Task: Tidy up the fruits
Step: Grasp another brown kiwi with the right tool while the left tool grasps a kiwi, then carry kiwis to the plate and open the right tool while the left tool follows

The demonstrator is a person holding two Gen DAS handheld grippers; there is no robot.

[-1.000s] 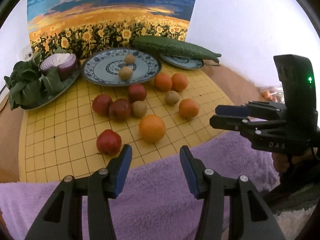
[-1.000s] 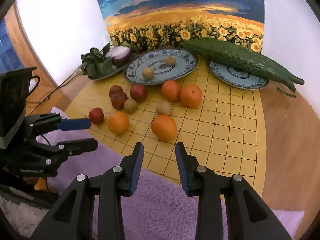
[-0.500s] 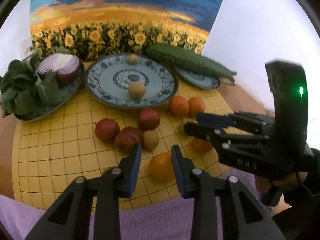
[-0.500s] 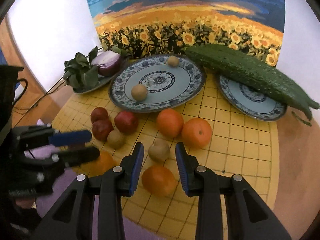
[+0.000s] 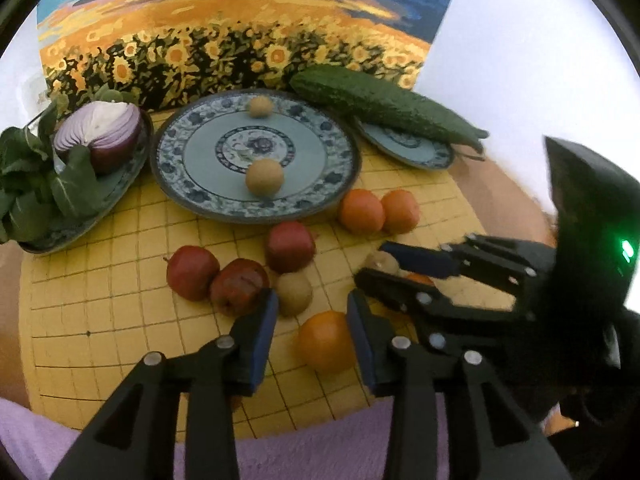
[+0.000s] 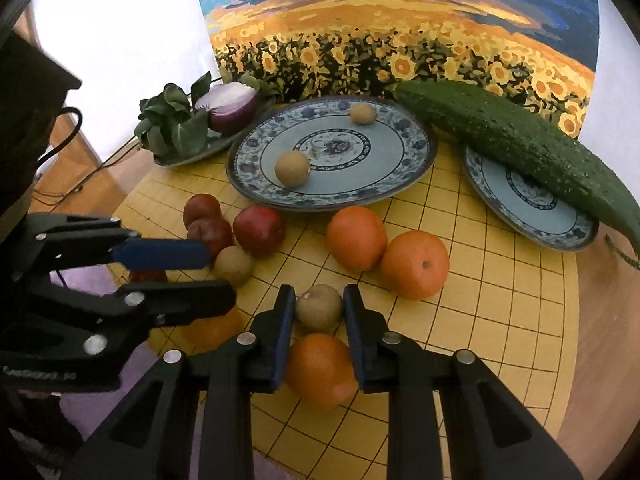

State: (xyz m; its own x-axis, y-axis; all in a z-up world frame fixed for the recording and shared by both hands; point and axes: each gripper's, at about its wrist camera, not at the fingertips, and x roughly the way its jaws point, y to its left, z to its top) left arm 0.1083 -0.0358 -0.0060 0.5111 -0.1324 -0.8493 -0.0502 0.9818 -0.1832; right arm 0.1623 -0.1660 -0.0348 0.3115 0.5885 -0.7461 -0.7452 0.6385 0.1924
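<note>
Right claw [image 6: 319, 312] has its blue pads on either side of a small brown fruit [image 6: 319, 307] on the yellow grid mat [image 6: 500, 320] — can't tell if it's actually squeezing it yet. An orange [image 6: 320, 370] sits just below it. Left claw [image 5: 310, 324] is spread open, hovering over another orange [image 5: 326, 340]. Two brown fruits already sit on the big patterned plate [image 6: 400, 184], red apples [image 5: 240, 284] and more oranges are scattered on the mat.

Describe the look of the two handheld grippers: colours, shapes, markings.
Both the left gripper and the right gripper are matte black scissor-like linkages with silver rivets and flat blue finger pads. The right one carries a black boxy housing with a green LED.
</note>
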